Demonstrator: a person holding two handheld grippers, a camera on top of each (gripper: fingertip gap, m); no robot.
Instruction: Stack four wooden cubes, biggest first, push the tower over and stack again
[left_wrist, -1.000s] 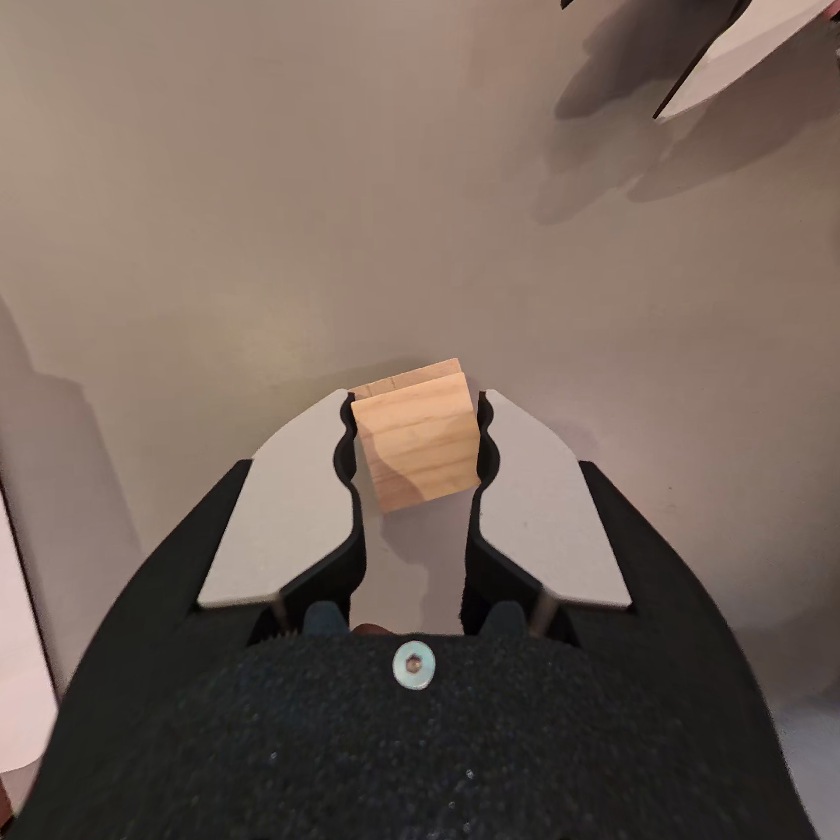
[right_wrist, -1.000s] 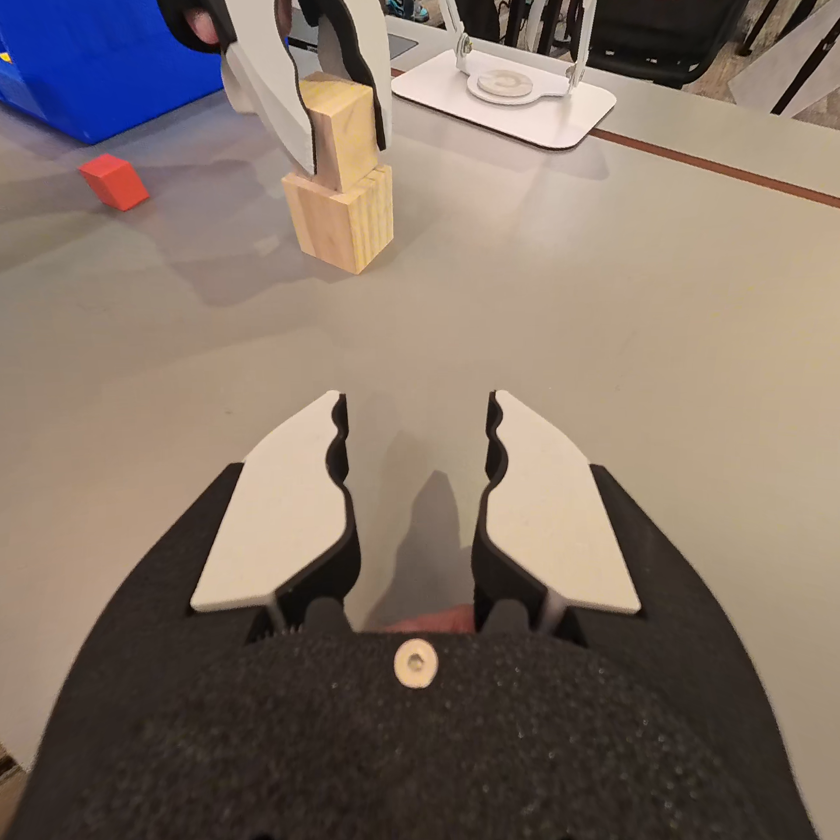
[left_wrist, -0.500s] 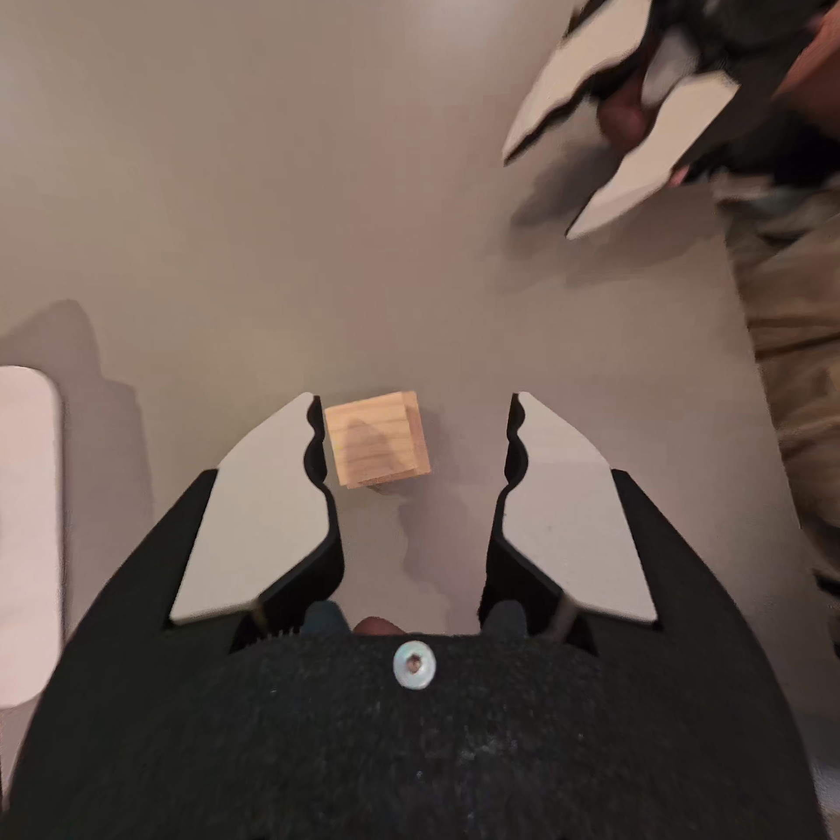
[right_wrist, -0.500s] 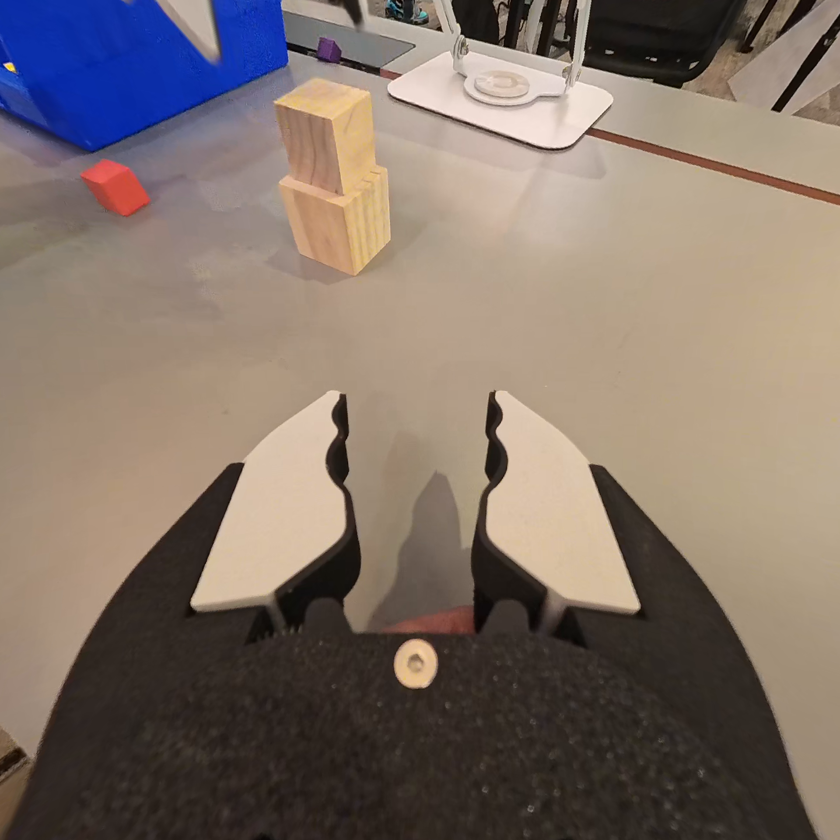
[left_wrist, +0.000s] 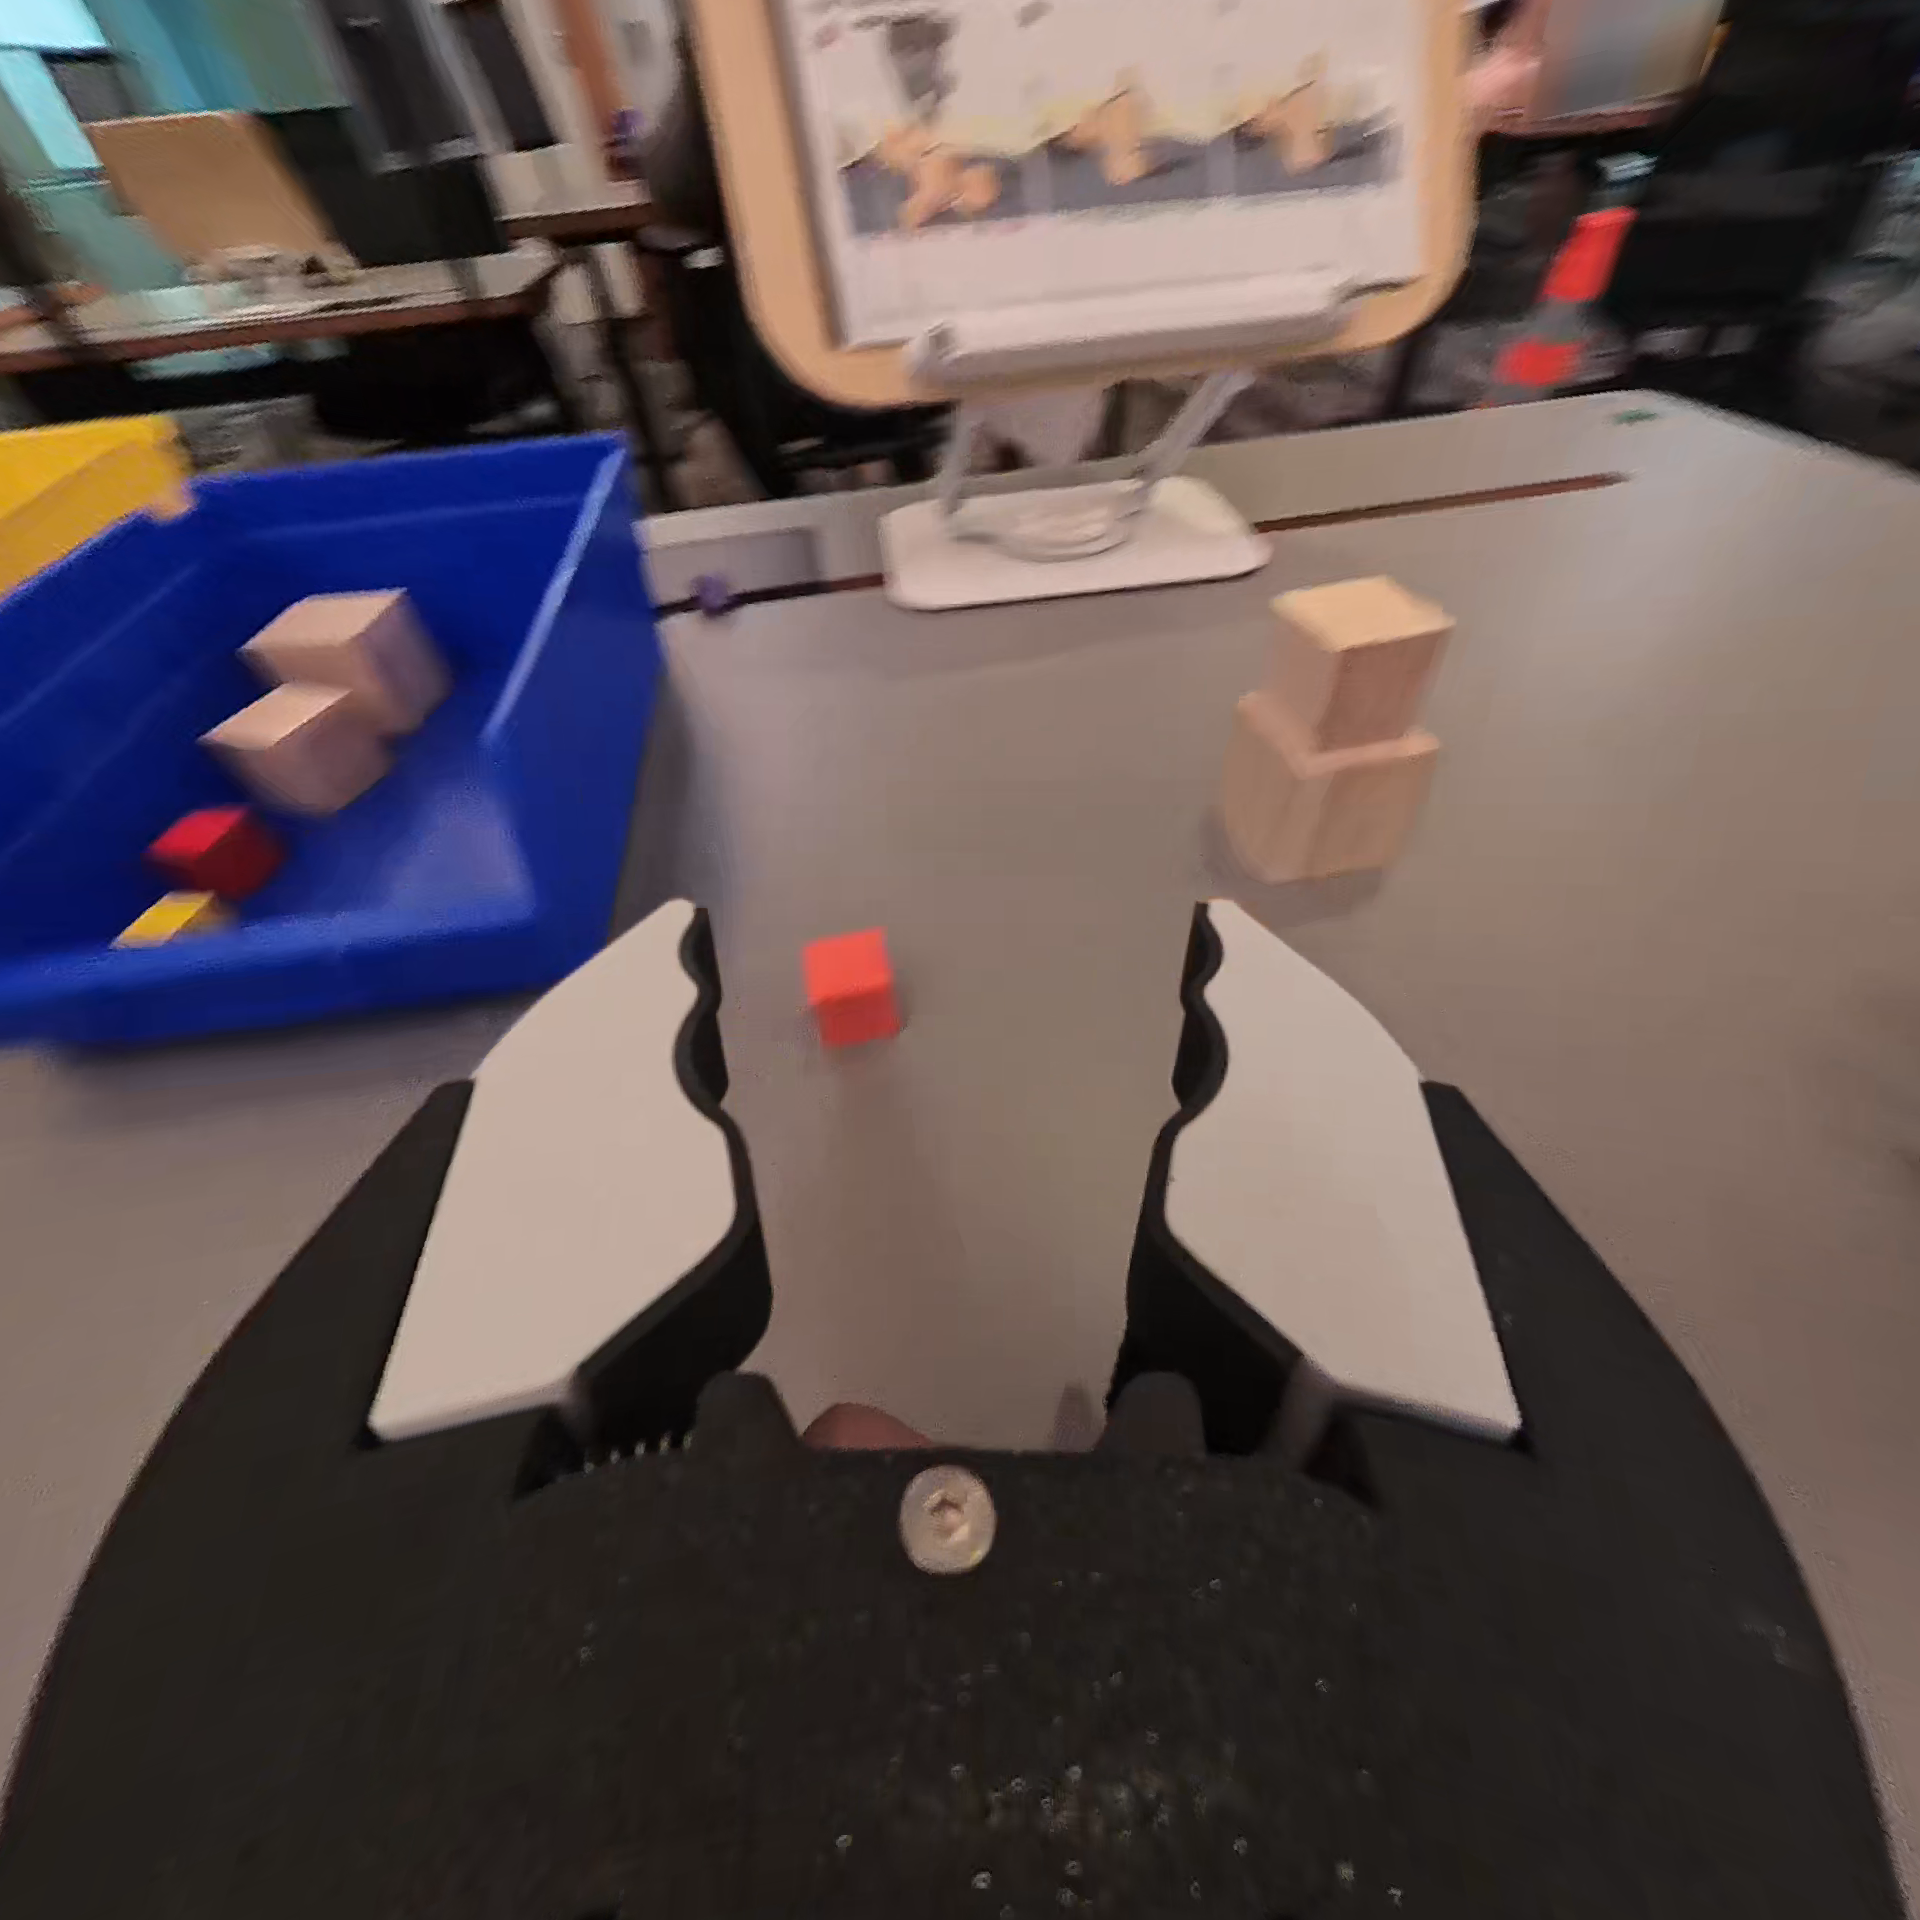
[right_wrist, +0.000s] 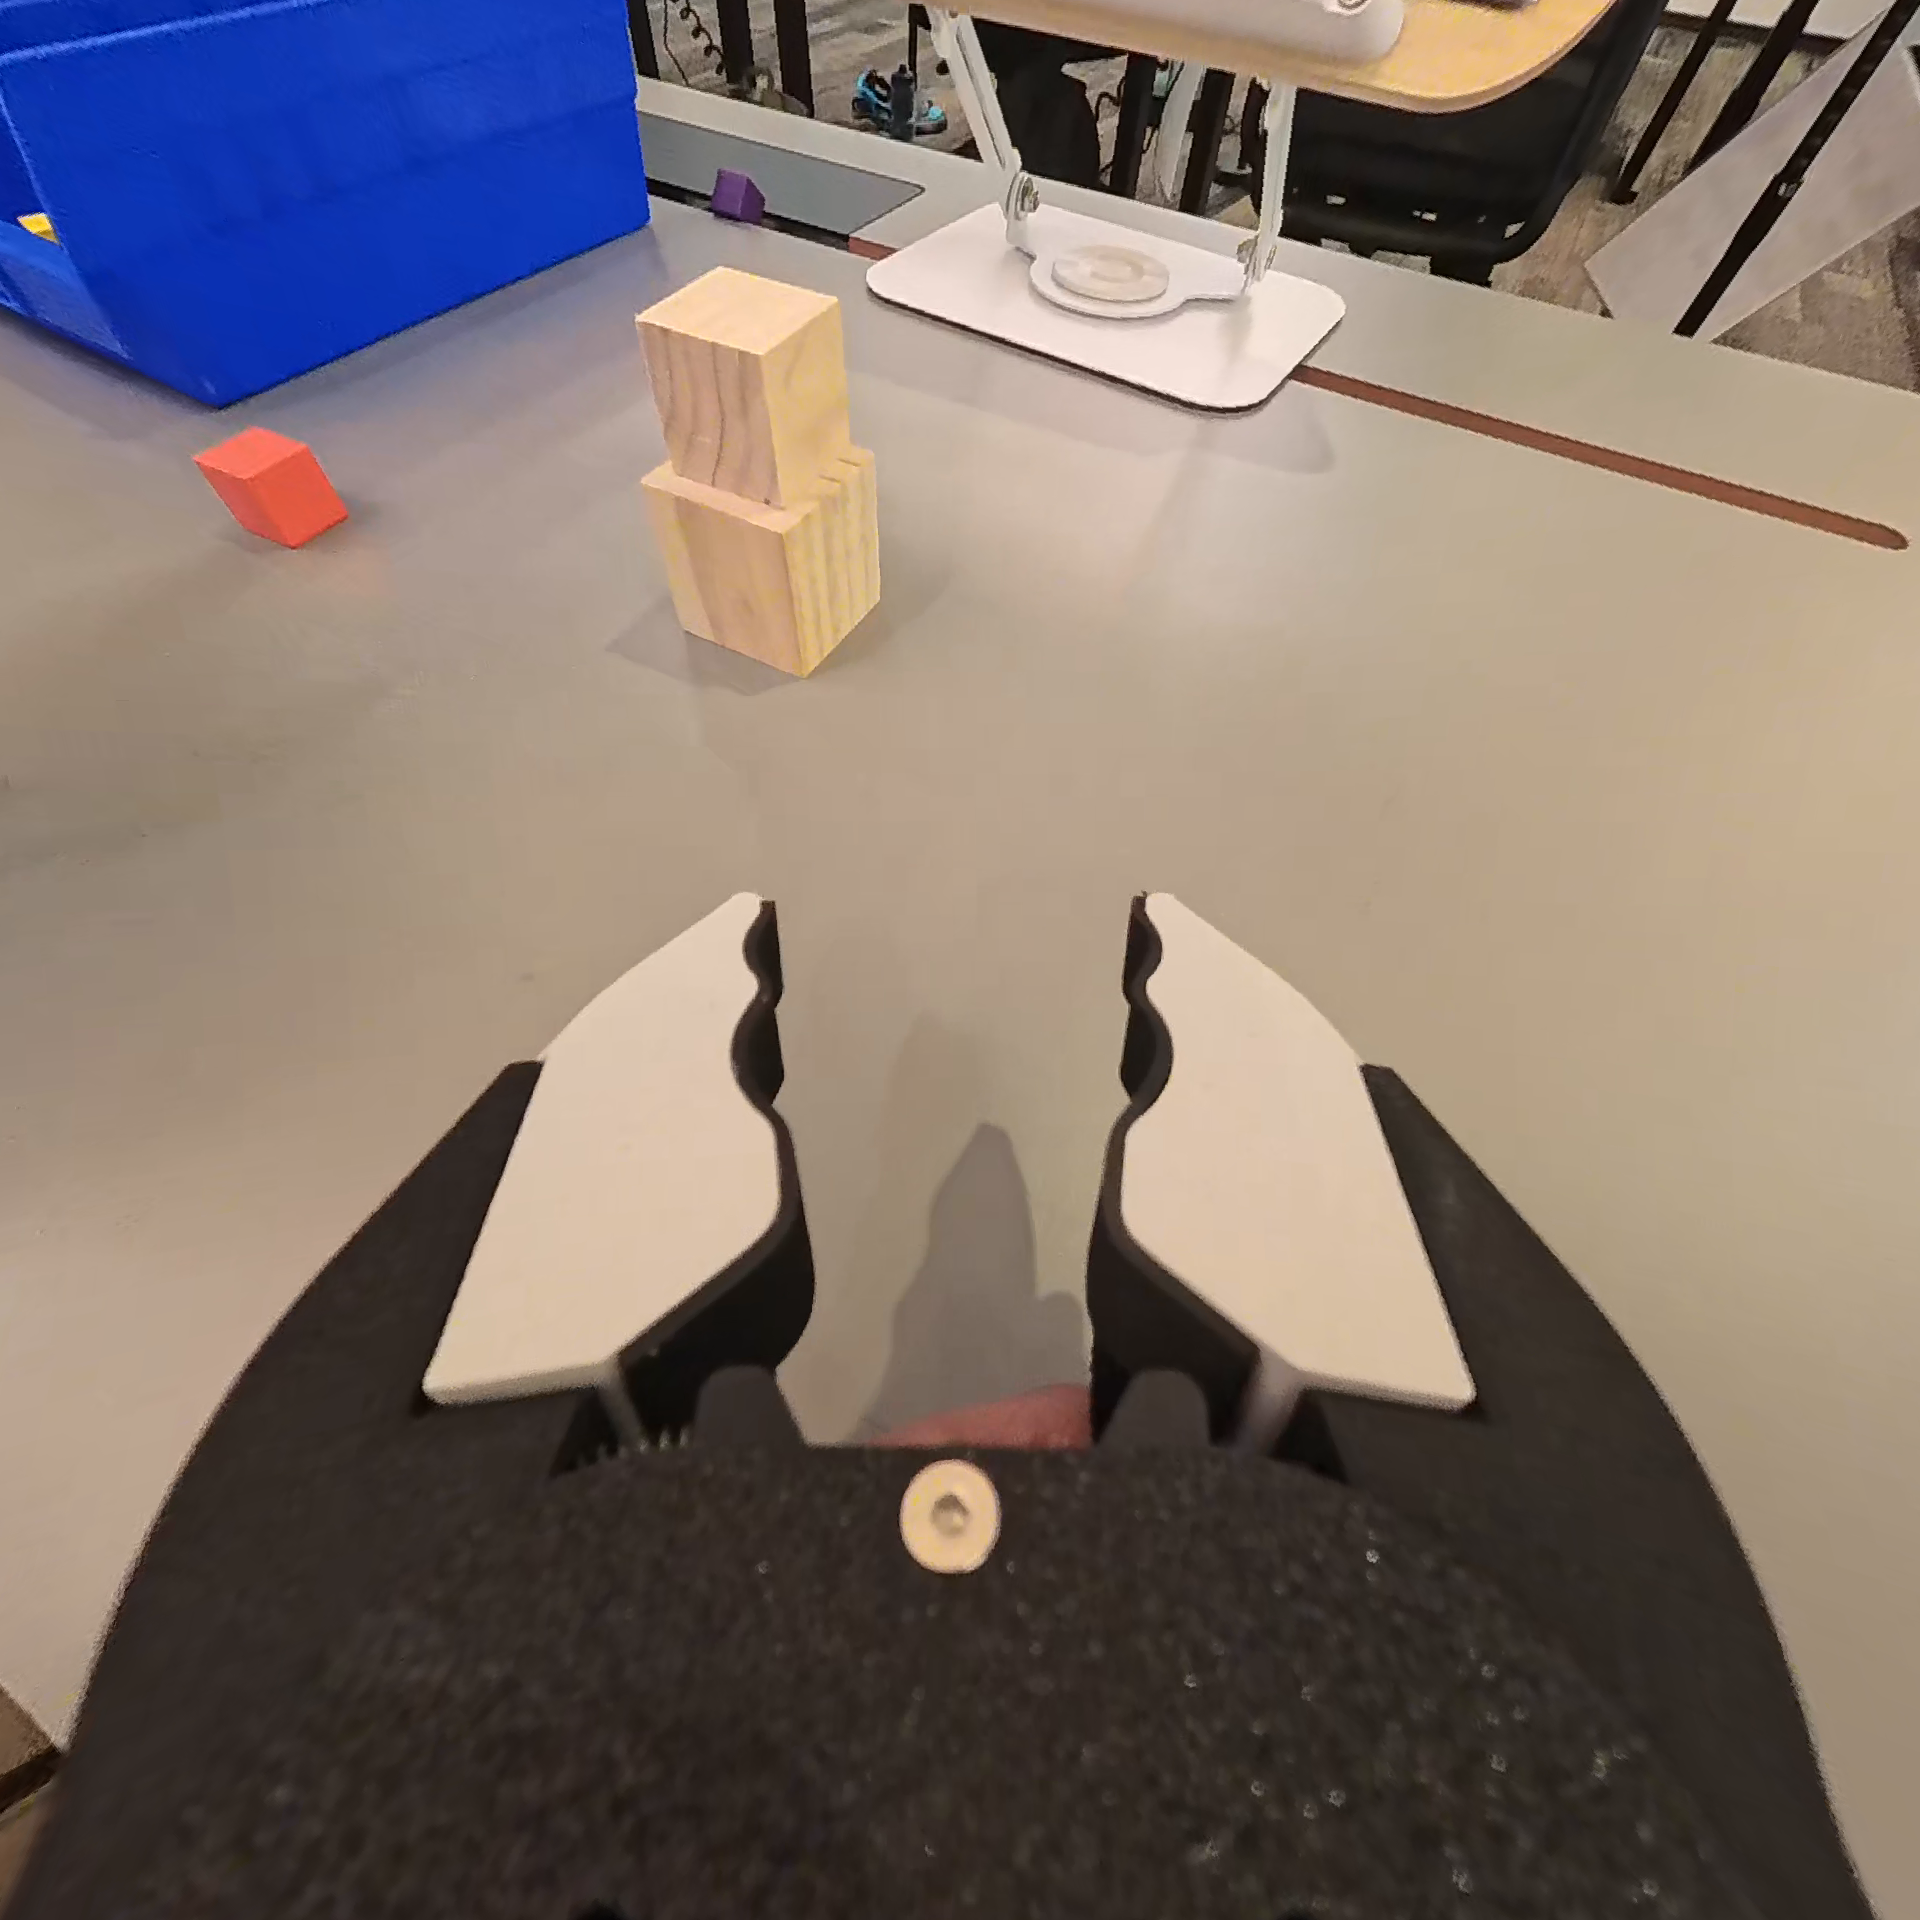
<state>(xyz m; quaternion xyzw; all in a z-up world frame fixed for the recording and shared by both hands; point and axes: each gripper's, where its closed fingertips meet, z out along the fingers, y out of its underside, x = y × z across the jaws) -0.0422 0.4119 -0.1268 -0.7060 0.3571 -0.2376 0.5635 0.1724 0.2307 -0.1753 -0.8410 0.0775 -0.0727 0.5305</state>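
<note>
The left hand-held gripper (left_wrist: 945, 914) is spread wide and holds nothing. A red cube (left_wrist: 850, 985) sits on the grey counter (left_wrist: 1662, 1039) just past its tips. At 1 o'clock the small wooden cube (left_wrist: 1356, 665) now sits alone on the big wooden cube (left_wrist: 1325, 805); a second ago that gripper pinched it. Only the left view shows two wooden cubes (left_wrist: 322, 707) inside the blue bin (left_wrist: 582, 831) at 10 o'clock. The right hand-held gripper (right_wrist: 951, 909) is spread too.

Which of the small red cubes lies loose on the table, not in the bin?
The orange-red cube just ahead of the open left gripper; the darker red cube lies inside the blue bin.
</note>
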